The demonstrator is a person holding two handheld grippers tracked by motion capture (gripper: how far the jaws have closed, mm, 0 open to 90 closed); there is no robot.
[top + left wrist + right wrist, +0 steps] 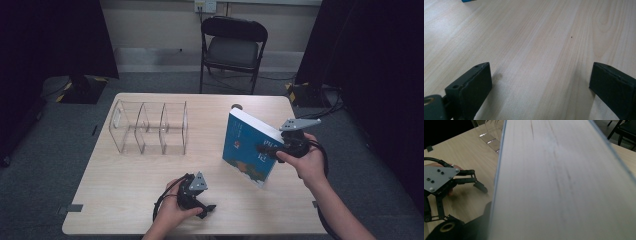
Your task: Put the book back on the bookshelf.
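A blue book (247, 147) with a picture on its cover stands tilted above the right half of the wooden table (150, 200). My right gripper (268, 149) is shut on its outer edge, one jaw lying across the cover. In the right gripper view the book's pale page edge (564, 182) runs up the frame, and a black finger (477, 226) shows beside it at the bottom. My left gripper (202, 200) rests low near the table's front edge, open, with bare wood between its jaws (541, 87). It also appears in the right gripper view (466, 203).
A clear acrylic organizer (150, 127) with three compartments stands at the back left of the table. A black folding chair (232, 47) sits behind the far edge. Black curtains hang at both sides. A blue corner of the book (469, 0) shows in the left gripper view.
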